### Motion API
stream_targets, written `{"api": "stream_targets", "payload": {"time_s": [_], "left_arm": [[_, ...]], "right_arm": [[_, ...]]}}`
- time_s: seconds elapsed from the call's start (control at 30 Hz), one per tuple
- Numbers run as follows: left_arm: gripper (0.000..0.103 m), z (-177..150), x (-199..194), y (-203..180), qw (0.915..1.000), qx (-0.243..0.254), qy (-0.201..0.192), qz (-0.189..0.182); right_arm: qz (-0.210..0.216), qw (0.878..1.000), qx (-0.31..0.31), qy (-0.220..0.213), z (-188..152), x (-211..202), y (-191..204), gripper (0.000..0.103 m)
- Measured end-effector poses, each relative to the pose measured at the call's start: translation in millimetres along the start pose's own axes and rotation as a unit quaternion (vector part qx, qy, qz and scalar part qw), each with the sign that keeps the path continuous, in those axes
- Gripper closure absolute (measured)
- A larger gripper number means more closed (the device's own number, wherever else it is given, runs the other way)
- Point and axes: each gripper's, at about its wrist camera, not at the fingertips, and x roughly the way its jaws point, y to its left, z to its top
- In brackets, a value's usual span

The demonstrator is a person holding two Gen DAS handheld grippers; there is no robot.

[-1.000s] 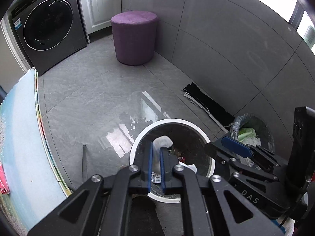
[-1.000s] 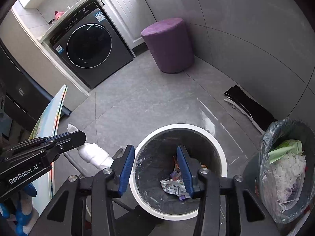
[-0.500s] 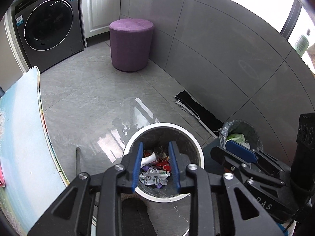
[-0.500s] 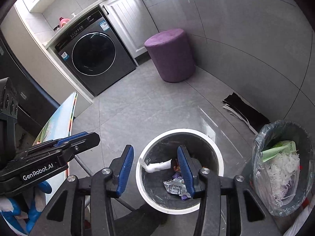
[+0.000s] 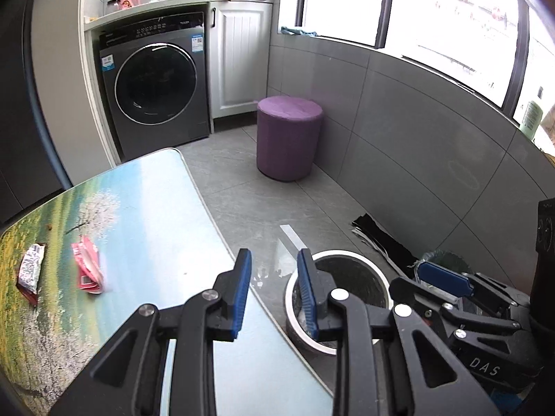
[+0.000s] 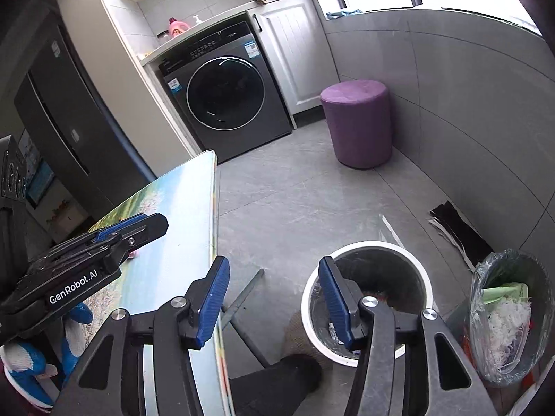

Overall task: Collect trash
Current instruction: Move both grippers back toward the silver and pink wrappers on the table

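- Left wrist view: the left gripper point(image 5: 274, 277) has black angular arms and ribbed blue pads; its jaws stand apart with nothing between them, having opened within the past second.
- Below it lies the table point(image 5: 166, 228), a smooth glossy top with a rounded corner, printed with a landscape of sky, grass and a blossoming tree.
- Two flat crumpled wrappers lie on the table's far left part: a red wrapper point(image 5: 86, 268) and, further left, a white and red wrapper point(image 5: 31, 272), apart from each other.
- Just beside the table's right edge, on the grey tiled floor, stands the round bin point(image 5: 347, 277), white-rimmed and dark inside.
- The right gripper point(image 5: 444, 279) shows side-on to the right of the table, past the bin.
- Right wrist view: the right gripper point(image 6: 274, 287) has its jaws released and wide, just opened further, with nothing between its blue ribbed pads.
- The round bin point(image 6: 367, 248) sits right of the table point(image 6: 173, 239); crumpled trash lies at its bottom.
- Further right stands a second bin point(image 6: 510, 315), lined with a clear crinkled bag and holding white shreds and green paper.
- The left gripper point(image 6: 131, 225) hovers over the table, held by a white and blue knitted glove point(image 6: 31, 364).
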Motion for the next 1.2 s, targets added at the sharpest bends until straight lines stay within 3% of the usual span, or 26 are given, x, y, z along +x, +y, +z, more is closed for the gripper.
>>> {"api": "stream_targets", "payload": {"time_s": [0.1,0.17,0.37,0.5,0.97,1.2], "left_arm": [[0.076,-12.4,-31.8,26.5,0.9991,-0.006,-0.013,0.041],[0.066,-22.2,-52.1,43.8,0.9969,-0.01,-0.022,0.076],[0.064,-57.2,-105.3,91.2,0.9832,-0.037,-0.046,0.173],[0.064,-79.9,-133.4,119.8,0.9742,-0.057,-0.055,0.211],[0.063,-127.0,-194.2,166.1,0.9518,-0.11,-0.088,0.273],[0.063,-137.2,-199.5,180.1,0.9481,-0.128,-0.09,0.277]], "right_arm": [[0.021,0.999,-0.029,-0.004,-4.4,-2.0,33.9,0.036],[0.032,0.998,-0.049,-0.006,-7.3,-2.2,55.9,0.027],[0.064,0.994,-0.088,-0.009,-18.8,1.5,111.6,0.009],[0.084,0.99,-0.111,-0.011,-27.5,4.1,141.9,0.0],[0.131,0.978,-0.159,-0.021,-56.2,-0.8,210.9,0.0],[0.146,0.972,-0.18,-0.025,-64.9,2.0,228.7,0.0]]}}
